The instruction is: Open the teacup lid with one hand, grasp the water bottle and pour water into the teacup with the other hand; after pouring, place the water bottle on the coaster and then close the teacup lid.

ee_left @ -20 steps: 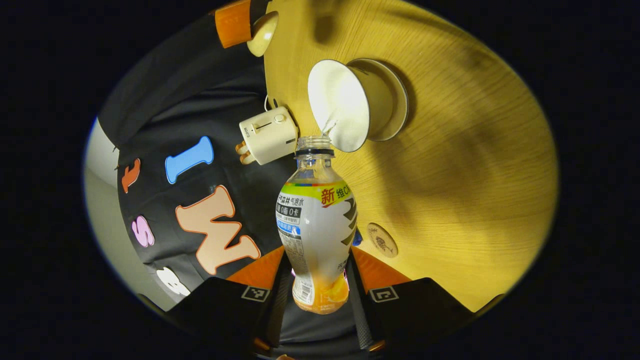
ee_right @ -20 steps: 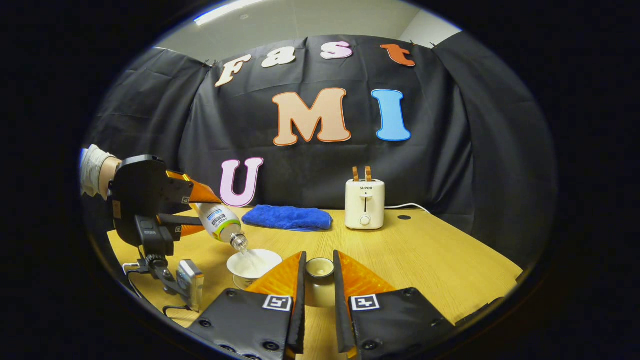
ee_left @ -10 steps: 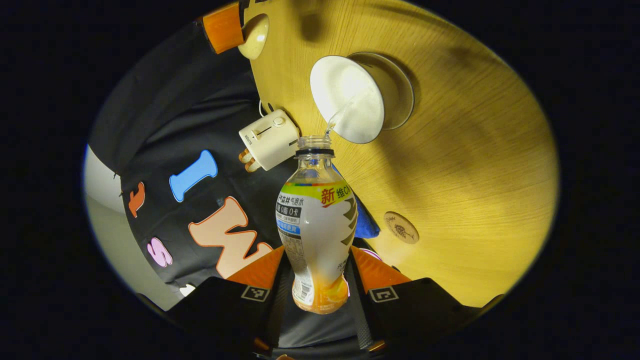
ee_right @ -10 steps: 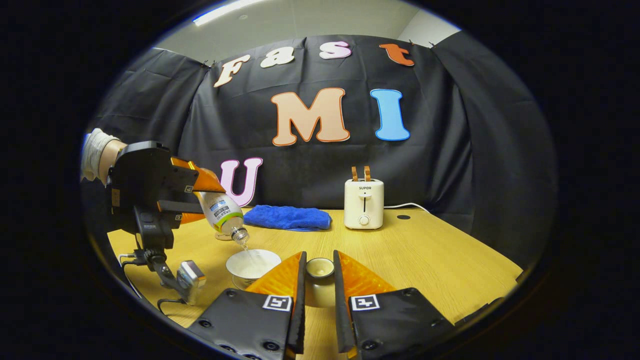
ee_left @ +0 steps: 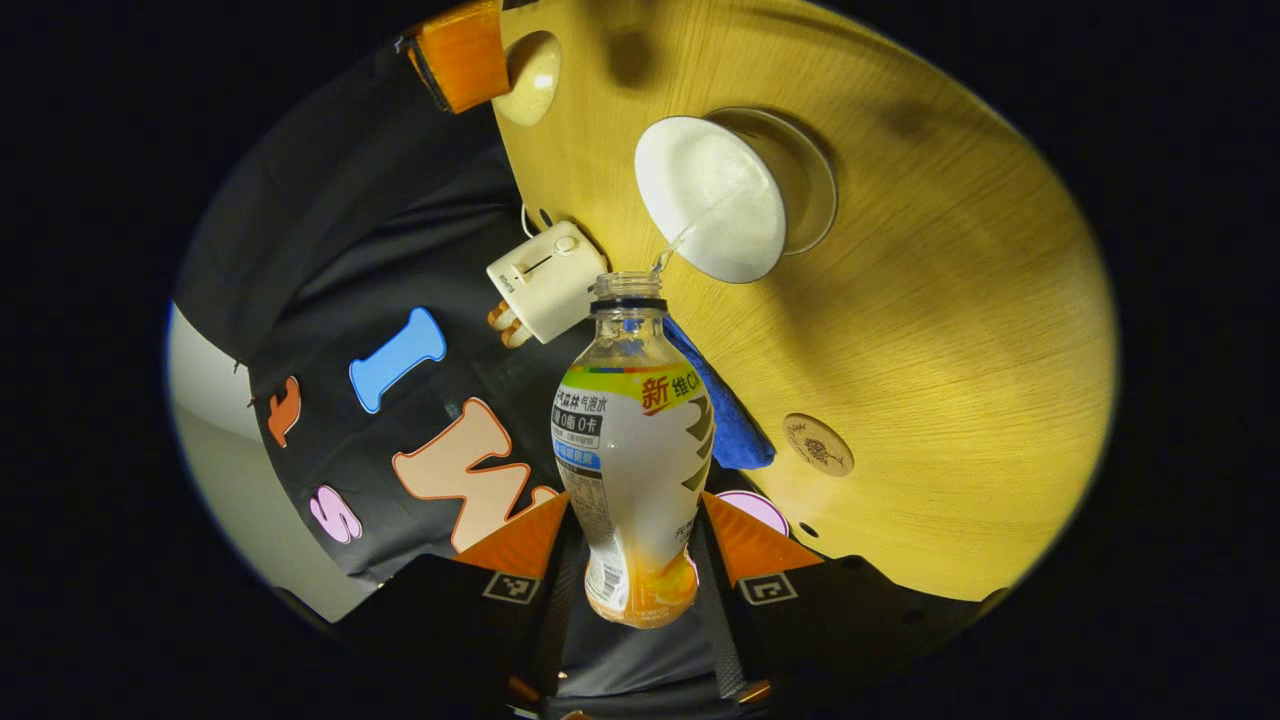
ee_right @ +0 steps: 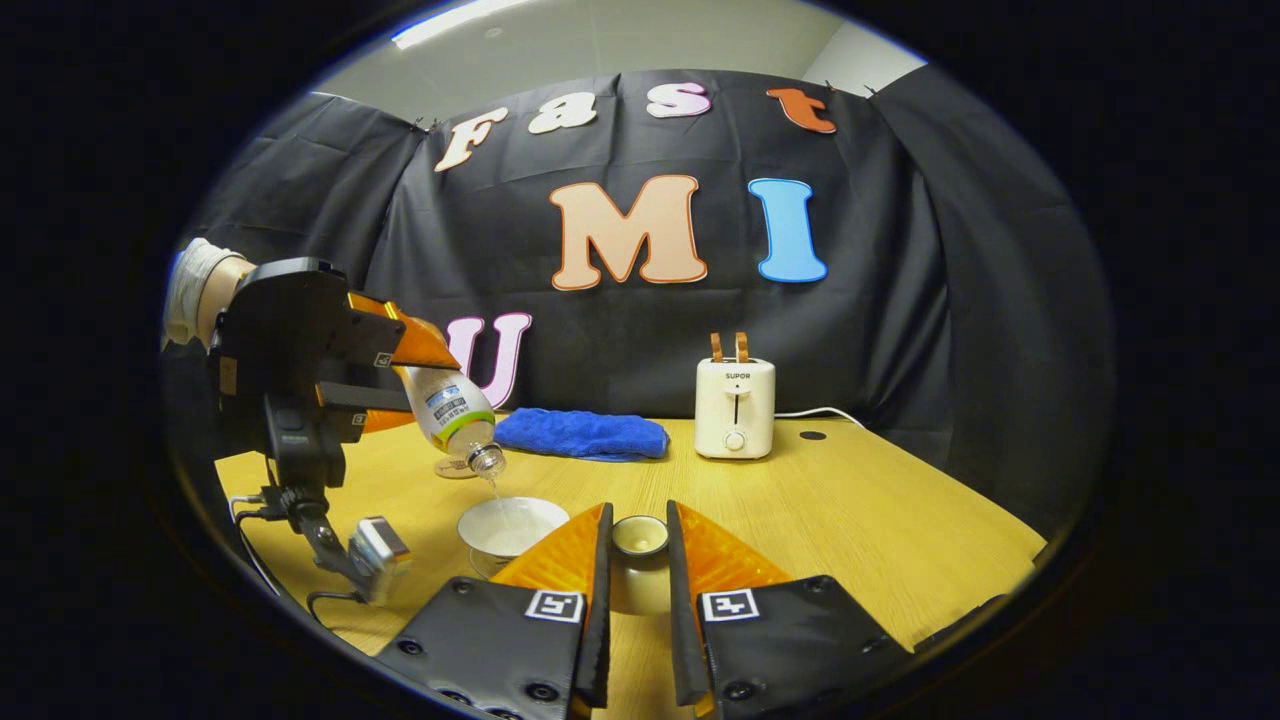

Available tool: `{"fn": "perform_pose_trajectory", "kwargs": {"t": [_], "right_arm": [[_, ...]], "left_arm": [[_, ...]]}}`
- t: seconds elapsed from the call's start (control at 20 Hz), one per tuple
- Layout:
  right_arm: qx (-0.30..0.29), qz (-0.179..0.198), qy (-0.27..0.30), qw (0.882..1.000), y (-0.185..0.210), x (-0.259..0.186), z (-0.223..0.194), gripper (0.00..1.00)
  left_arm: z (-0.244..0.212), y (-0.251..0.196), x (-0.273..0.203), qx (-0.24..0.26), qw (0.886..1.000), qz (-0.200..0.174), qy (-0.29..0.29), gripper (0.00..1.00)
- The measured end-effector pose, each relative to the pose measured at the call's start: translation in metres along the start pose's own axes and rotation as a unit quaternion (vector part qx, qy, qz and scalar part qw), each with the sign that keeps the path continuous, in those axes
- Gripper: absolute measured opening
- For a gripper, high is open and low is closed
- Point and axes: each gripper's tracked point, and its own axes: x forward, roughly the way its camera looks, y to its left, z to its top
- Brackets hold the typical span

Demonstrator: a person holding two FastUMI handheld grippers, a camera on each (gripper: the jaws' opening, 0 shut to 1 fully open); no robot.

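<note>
Water is being poured from the bottle [ee_left: 630, 440], clamped tilted in the left gripper [ee_left: 628, 560], into the teacup [ee_left: 712, 212] mid-bench, while the lid [ee_right: 640, 537] is pinched in the right gripper [ee_right: 637, 560]; next, the bottle should be righted and set on the coaster [ee_left: 818, 445].

Printed characters and numerals cover the wrap of the water bottle [ee_left: 630, 450] clamped in the left claw [ee_left: 630, 508], which bears a square coded marker on each finger. Two like markers sit on the right claw [ee_right: 637, 515], closed on the teacup lid [ee_right: 640, 537]. A short brand word stands on the toaster [ee_right: 735, 408] front. The coaster [ee_left: 818, 444] on the worktop [ee_left: 950, 330] carries an engraved motif, too small to read.
</note>
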Motion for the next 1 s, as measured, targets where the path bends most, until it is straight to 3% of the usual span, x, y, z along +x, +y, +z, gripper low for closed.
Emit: {"fn": "perform_pose_trajectory", "kwargs": {"t": [0.3,0.55,0.8,1.0], "right_arm": [[0.003,0.002,0.006,1.0,0.002,0.002,-0.005,0.31],[-0.002,0.008,0.01,1.0,0.007,0.005,-0.009,0.29],[-0.012,0.014,0.005,1.0,0.015,0.01,0.004,0.29],[-0.012,0.034,-0.003,0.999,0.031,0.022,0.015,0.29]], "left_arm": [[0.018,-0.037,0.01,-0.052,0.998,-0.023,-0.023,0.57],[0.03,-0.063,0.009,-0.152,0.987,-0.029,-0.043,0.57],[0.043,-0.079,0.004,-0.264,0.961,-0.033,-0.072,0.57],[0.033,-0.086,-0.017,-0.372,0.925,-0.021,-0.078,0.57]]}}
